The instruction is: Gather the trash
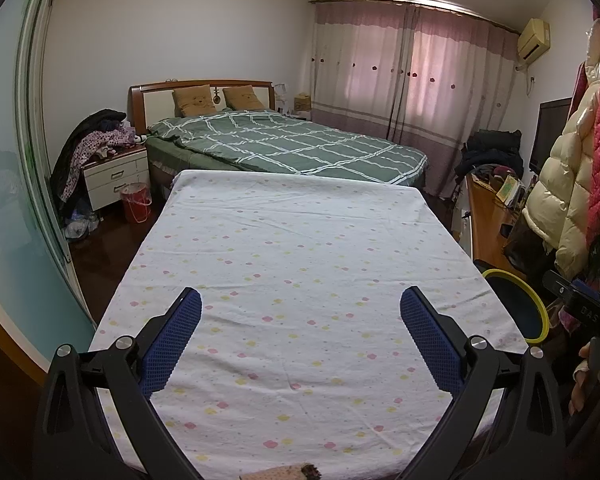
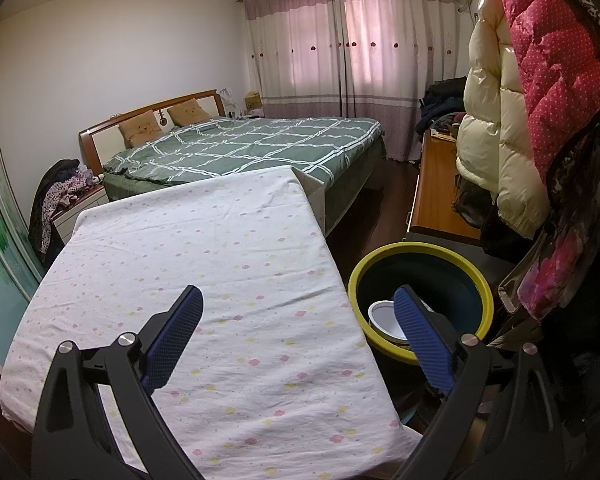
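Bedroom scene: white floral-print cloth tabletop point(image 1: 300, 264) is seen ahead, green plaid bed point(image 1: 288, 144) at 12 o'clock behind it. Left gripper point(image 1: 300, 316) is held spread above the cloth, nothing pinched. Right gripper point(image 2: 298, 314) likewise spread. Yellow-rimmed dark round bin point(image 2: 420, 276) sits at 3 o'clock beside the tabletop, white round cup point(image 2: 384, 316) inside.

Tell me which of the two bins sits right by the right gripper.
The yellow-rimmed bin, dark inside with a white cup in it, beside the right gripper. The red bin stands far off by the nightstand.
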`<state>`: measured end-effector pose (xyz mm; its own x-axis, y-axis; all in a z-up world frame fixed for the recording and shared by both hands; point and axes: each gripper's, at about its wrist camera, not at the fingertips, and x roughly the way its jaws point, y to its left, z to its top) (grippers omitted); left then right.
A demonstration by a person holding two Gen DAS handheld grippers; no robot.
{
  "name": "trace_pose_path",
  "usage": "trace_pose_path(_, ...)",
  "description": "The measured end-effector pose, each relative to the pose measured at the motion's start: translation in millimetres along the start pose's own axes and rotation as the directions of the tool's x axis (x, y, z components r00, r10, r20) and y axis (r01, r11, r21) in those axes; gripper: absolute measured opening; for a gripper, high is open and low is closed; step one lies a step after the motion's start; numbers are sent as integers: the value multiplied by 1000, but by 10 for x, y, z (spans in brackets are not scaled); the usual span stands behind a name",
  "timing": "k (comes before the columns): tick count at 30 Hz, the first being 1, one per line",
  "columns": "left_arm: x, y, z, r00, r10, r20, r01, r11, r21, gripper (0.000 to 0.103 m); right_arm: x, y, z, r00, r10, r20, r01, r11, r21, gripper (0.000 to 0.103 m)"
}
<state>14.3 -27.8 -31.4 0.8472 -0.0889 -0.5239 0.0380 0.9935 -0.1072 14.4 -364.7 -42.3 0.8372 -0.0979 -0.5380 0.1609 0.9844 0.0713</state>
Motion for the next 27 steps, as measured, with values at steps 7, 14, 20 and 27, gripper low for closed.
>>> trace_pose_path(7,-1,4,5,1000,-3,0,3,1000,-1,98,15,0,-16,1000,2,-4,-2,1000,2,91)
trace_pose_path(14,14,20,1,1000,-18,-7,18,1000,-6,98,21,-2,-12,1000,3,-6,-3,1000,3,91)
trace_pose_path(20,48,45,12,1000,-14,-11,14,1000,-5,98,28,-9,-22,1000,4,-8,-4,1000,4,92)
trace_pose_path(27,180,102,27,998,-42,-37,41,999,-21,98,98,0,0,1000,21,-9,-21,1000,13,95)
